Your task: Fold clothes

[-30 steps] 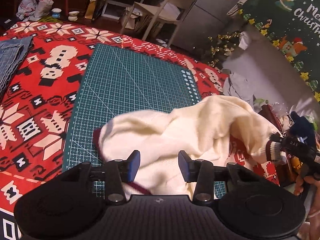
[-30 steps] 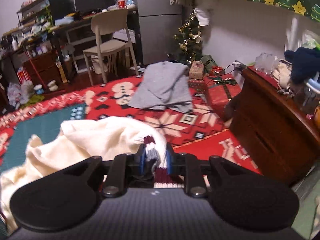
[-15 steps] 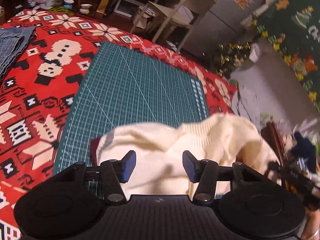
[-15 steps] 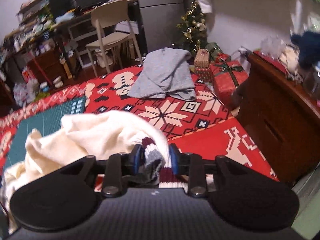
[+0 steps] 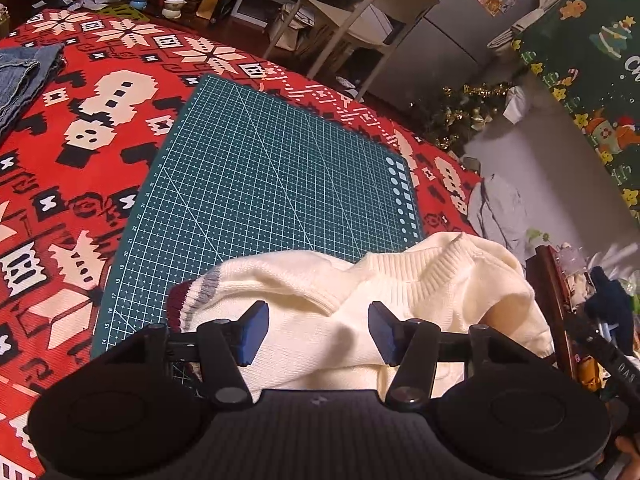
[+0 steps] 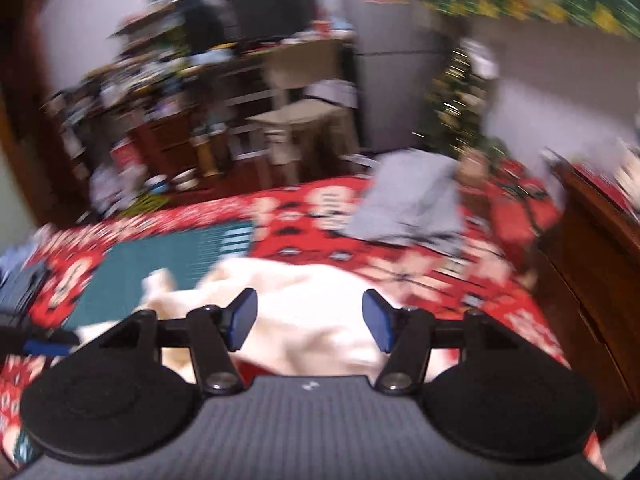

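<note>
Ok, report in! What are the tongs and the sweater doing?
Left tongs, right tongs both opening, nothing gripped. Cream sweater bunched at green mat edge, unfolded. Nothing blocking.

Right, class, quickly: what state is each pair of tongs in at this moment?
Left tongs: open and opening, gripping nothing, over the cream sweater.
Right tongs: open, jaws opening, gripping nothing, sweater below.

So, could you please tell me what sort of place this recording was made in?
Most likely a lived-in room at home, decorated for Christmas: a red patterned rug on the floor, a small decorated tree, and a chair beside a fridge.
</note>
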Motion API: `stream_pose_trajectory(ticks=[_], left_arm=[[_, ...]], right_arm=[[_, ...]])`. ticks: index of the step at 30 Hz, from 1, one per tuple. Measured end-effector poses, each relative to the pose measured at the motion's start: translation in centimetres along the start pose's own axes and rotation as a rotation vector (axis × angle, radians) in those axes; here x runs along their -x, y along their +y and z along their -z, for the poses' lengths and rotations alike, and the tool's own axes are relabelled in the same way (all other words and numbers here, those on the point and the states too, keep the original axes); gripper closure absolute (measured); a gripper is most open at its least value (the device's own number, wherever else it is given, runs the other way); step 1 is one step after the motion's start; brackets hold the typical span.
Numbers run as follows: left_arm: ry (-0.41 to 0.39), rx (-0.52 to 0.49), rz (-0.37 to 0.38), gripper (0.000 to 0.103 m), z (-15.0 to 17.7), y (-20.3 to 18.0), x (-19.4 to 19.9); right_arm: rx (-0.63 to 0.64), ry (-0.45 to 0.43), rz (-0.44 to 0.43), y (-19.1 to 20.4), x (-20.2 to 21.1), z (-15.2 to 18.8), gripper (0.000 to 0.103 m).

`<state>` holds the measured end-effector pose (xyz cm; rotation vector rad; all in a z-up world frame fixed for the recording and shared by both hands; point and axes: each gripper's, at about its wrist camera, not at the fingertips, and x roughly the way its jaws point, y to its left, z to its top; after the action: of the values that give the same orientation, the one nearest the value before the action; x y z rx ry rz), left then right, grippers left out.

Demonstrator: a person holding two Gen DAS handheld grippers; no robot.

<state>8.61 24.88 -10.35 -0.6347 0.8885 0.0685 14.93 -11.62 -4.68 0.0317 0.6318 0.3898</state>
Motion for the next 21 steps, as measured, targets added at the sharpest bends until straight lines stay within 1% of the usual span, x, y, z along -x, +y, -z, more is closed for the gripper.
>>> stream_pose_trajectory(ticks=[3, 5, 8, 11, 12, 13, 14, 15, 18, 21], left_arm=[[0.002, 0.012, 0.010, 0.049, 0.0, 0.1, 0.1], [0.004, 0.021, 0.012, 0.049, 0.0, 0.2, 0.1], [0.005, 0.041, 0.016, 0.048, 0.0, 0.5, 0.3], [0.006, 0.061, 0.023, 0.048, -0.1, 0.9, 0.5], [0.007, 0.066, 0.025, 0.047, 0.0, 1.0, 0.6], [0.008, 0.072, 0.027, 0.047, 0.0, 1.1, 0.6], [0.011, 0.080, 0.030, 0.047, 0.0, 1.2, 0.6], [0.015, 0.090, 0.037, 0.047, 0.0, 1.4, 0.6], [0.037, 0.119, 0.086, 0.047, 0.0, 1.5, 0.4], [0.056, 0.141, 0.142, 0.046, 0.1, 1.5, 0.3]], right_arm=[[0.107, 0.013, -0.085, 3.6, -1.1, 0.1, 0.041], [0.176, 0.021, -0.120, 5.9, -1.8, 0.2, 0.041], [0.269, 0.019, -0.127, 8.7, -2.7, 0.3, 0.041], [0.326, 0.026, -0.117, 10.3, -4.1, 0.3, 0.045], [0.335, 0.033, -0.114, 10.6, -4.6, 0.3, 0.057], [0.343, 0.040, -0.111, 10.9, -5.1, 0.4, 0.073], [0.350, 0.047, -0.110, 11.1, -5.6, 0.5, 0.081], [0.351, 0.054, -0.120, 11.2, -5.6, 0.6, 0.087], [0.374, 0.073, -0.164, 11.1, -5.4, 1.3, 0.092], [0.389, 0.106, -0.205, 11.3, -4.1, 2.2, 0.094]])
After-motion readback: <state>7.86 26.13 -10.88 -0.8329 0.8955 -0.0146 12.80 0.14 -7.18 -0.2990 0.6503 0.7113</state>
